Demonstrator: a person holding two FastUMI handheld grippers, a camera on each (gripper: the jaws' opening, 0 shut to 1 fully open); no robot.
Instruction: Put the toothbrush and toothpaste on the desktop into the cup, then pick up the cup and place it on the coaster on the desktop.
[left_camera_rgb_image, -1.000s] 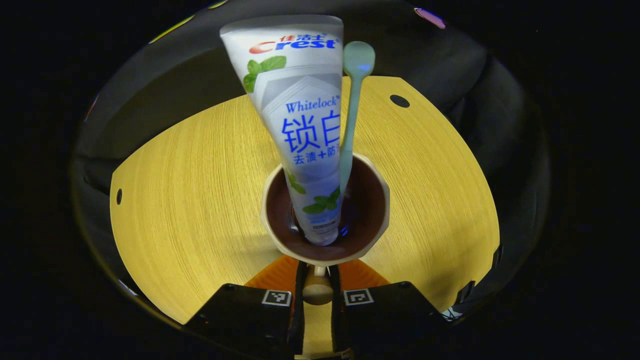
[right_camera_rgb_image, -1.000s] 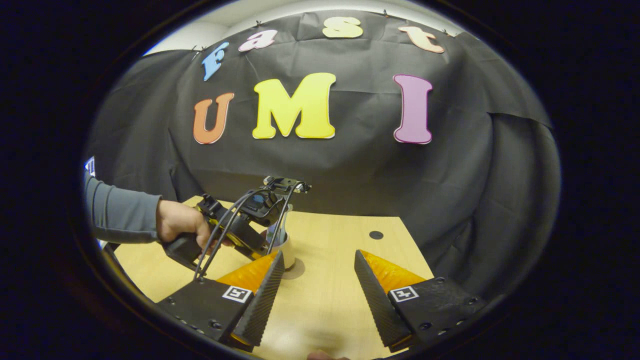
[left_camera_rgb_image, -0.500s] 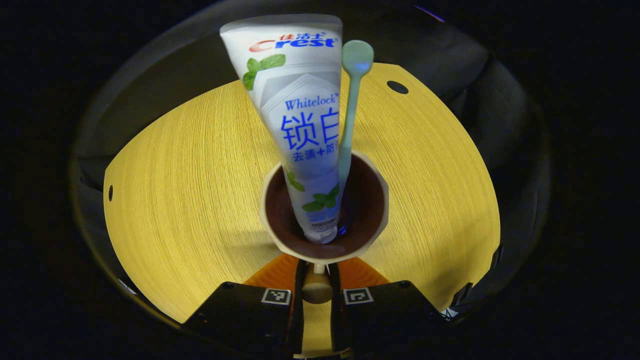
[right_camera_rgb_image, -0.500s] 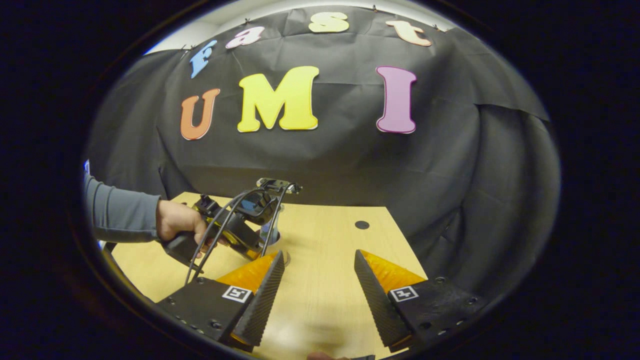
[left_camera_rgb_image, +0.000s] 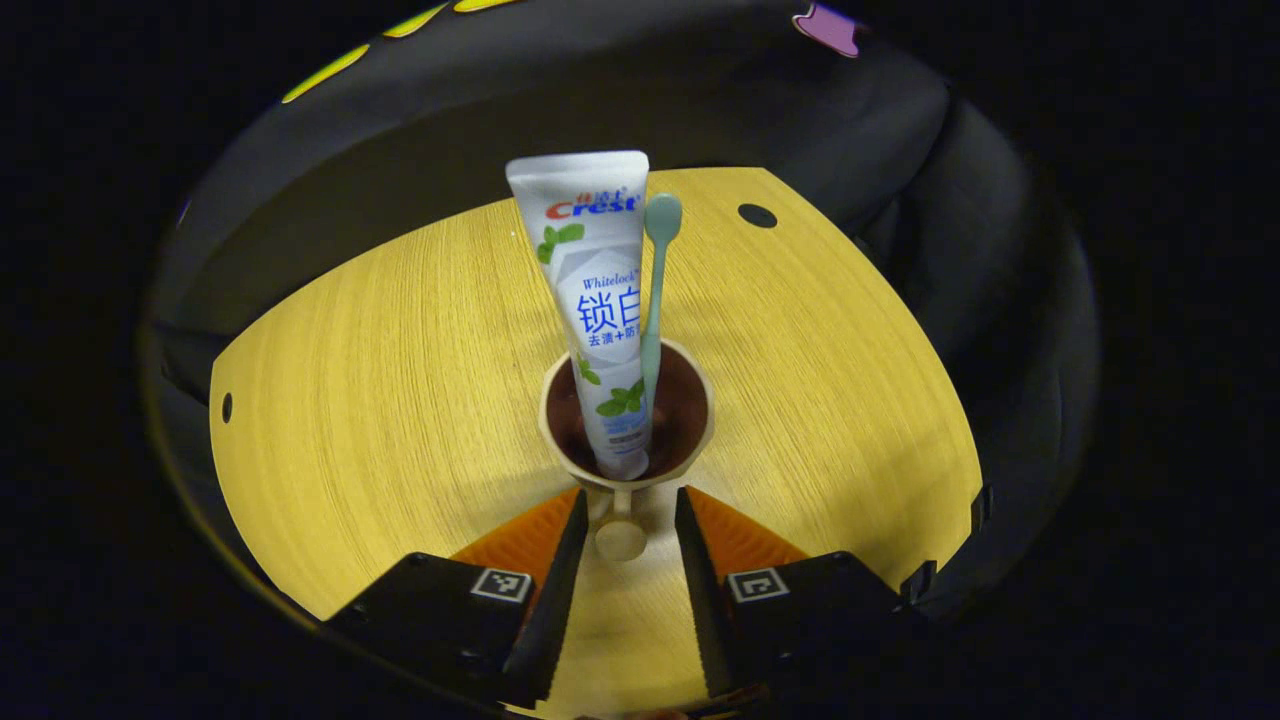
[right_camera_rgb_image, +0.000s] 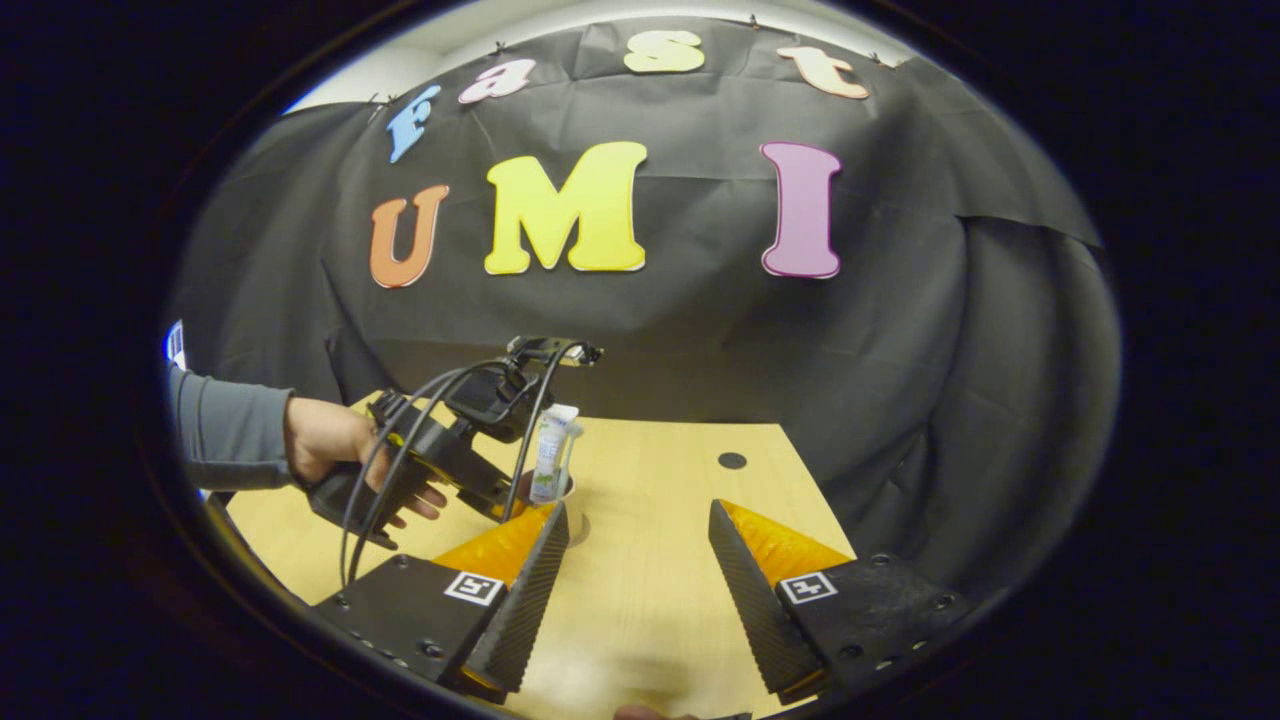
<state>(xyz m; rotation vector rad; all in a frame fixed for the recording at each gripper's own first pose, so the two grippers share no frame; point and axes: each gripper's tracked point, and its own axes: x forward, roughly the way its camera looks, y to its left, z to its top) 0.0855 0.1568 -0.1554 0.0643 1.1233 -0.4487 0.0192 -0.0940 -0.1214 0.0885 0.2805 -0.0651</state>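
Observation:
A cream cup (left_camera_rgb_image: 560, 425) with a brown inside stands upright on the wooden table (left_camera_rgb_image: 380, 380), and I see it again as the cup (right_camera_rgb_image: 566, 489) in the right gripper view. In it lean a white toothpaste tube (left_camera_rgb_image: 590, 290) and a pale green toothbrush (left_camera_rgb_image: 656, 290). My left gripper (left_camera_rgb_image: 630, 497) is open, its fingers on either side of the cup's handle (left_camera_rgb_image: 620, 538) without touching it. A thin coaster (right_camera_rgb_image: 581, 527) edge shows at the cup's base. The right gripper (right_camera_rgb_image: 638, 510) hangs open above the table with nothing in it, to the right of the cup.
A hand (right_camera_rgb_image: 325, 455) in a grey sleeve holds the left gripper (right_camera_rgb_image: 495, 492) with its looping cables. The table (right_camera_rgb_image: 650, 600) has a dark round hole (right_camera_rgb_image: 732, 460) near its far right corner. Black cloth closes off the back and right sides.
The left gripper opened off the cup's handle and drew back, so the cup looks smaller and stands alone. The right gripper barely moved.

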